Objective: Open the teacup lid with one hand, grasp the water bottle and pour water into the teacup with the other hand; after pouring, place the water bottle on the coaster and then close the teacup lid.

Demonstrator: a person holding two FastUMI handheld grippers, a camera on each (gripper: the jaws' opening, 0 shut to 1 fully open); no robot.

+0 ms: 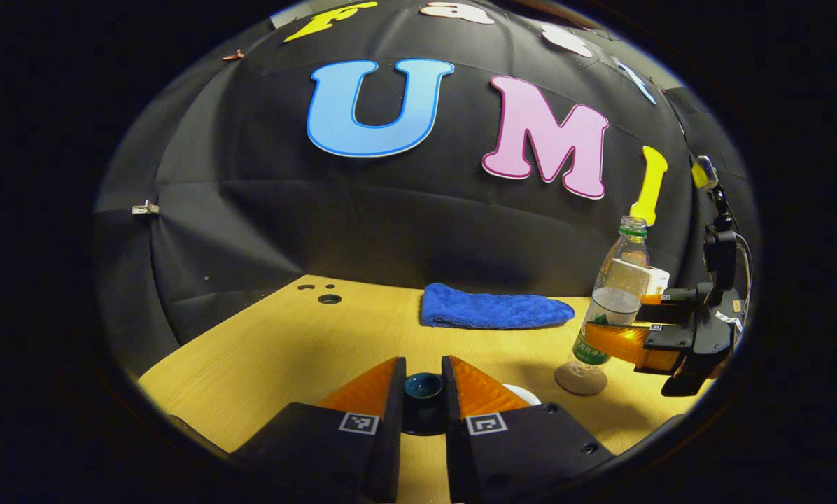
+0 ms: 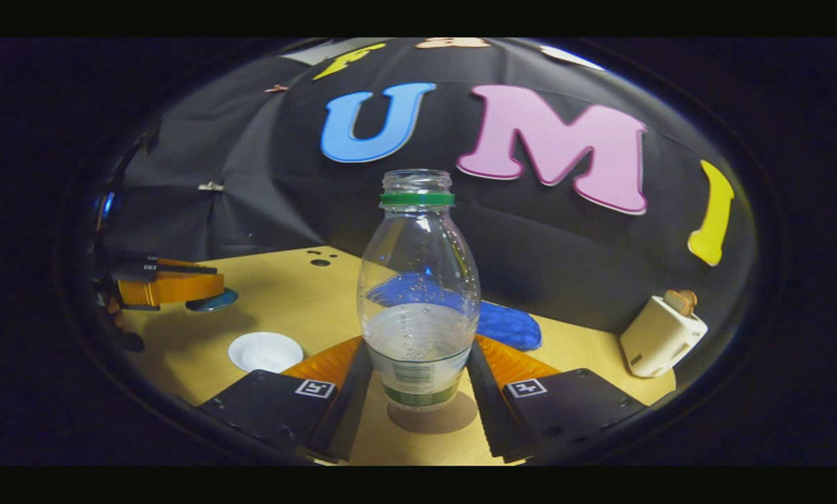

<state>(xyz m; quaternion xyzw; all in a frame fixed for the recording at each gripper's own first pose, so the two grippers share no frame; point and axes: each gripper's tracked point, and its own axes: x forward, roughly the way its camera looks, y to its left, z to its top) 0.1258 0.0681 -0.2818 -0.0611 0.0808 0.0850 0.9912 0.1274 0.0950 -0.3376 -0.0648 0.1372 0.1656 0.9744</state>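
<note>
A clear water bottle (image 2: 418, 294) with a green neck ring and no cap stands upright on a round brown coaster (image 2: 434, 418). My right gripper (image 2: 418, 350) is shut on its lower body, one orange finger on each side. From the left gripper view, the bottle (image 1: 618, 294) stands on the coaster (image 1: 581, 379) at the right, with the right gripper (image 1: 635, 336) around it. My left gripper (image 1: 423, 385) is shut on the dark teal teacup lid (image 1: 423, 389), held off the table. The white teacup (image 2: 265, 351) sits uncovered below and right of that lid (image 2: 212, 301).
A folded blue cloth (image 1: 492, 308) lies at the back of the wooden table (image 1: 285, 343). A white toaster-like box (image 2: 660, 336) stands at the table's right end. Small holes (image 1: 329, 299) mark the far left corner.
</note>
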